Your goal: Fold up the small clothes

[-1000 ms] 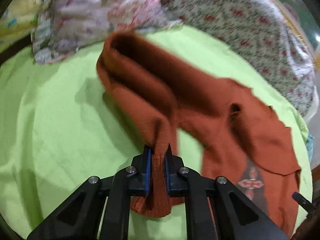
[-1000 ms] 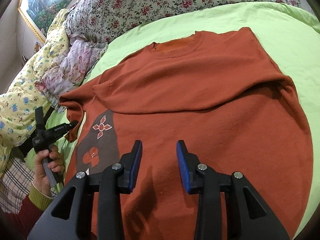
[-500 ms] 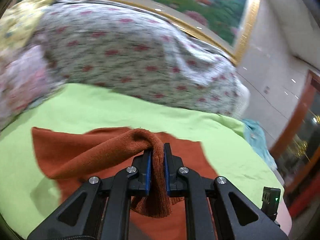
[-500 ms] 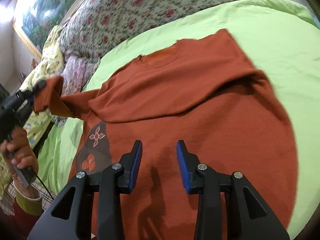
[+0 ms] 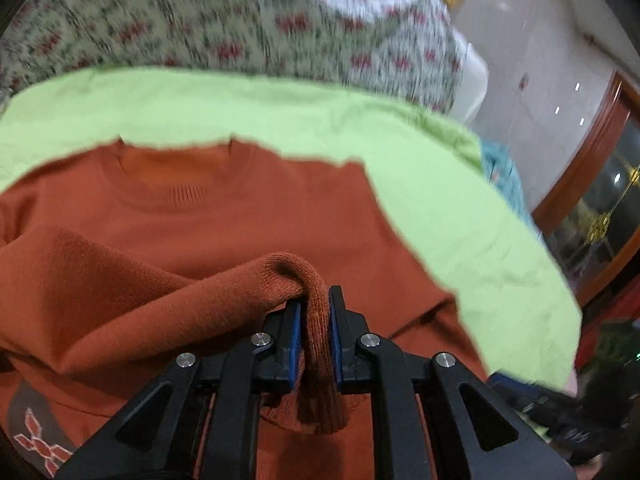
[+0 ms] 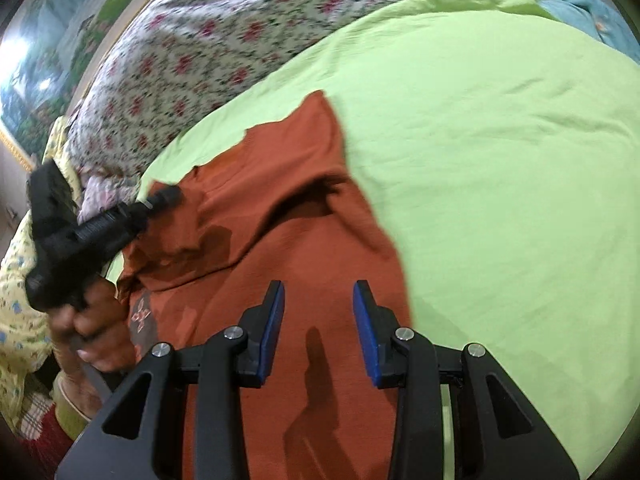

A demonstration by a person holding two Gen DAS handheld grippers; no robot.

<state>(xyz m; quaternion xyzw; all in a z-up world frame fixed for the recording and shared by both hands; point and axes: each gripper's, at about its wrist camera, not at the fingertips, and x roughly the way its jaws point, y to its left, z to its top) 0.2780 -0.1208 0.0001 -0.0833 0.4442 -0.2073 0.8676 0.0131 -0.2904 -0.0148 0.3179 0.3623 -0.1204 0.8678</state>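
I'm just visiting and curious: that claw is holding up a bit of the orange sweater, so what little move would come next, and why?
Probably lower the sleeve cuff onto the sweater chest and let go. The left gripper is shut on it above the body, while the right gripper hovers open.

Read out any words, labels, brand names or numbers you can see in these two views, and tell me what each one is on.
None: no readable text in either view.
The rust-orange sweater carries only a knitted cross-shaped motif, no letters.
The black left gripper, shut on the sleeve cuff, and the open right gripper show no legible marking.
The background is motion-blurred.
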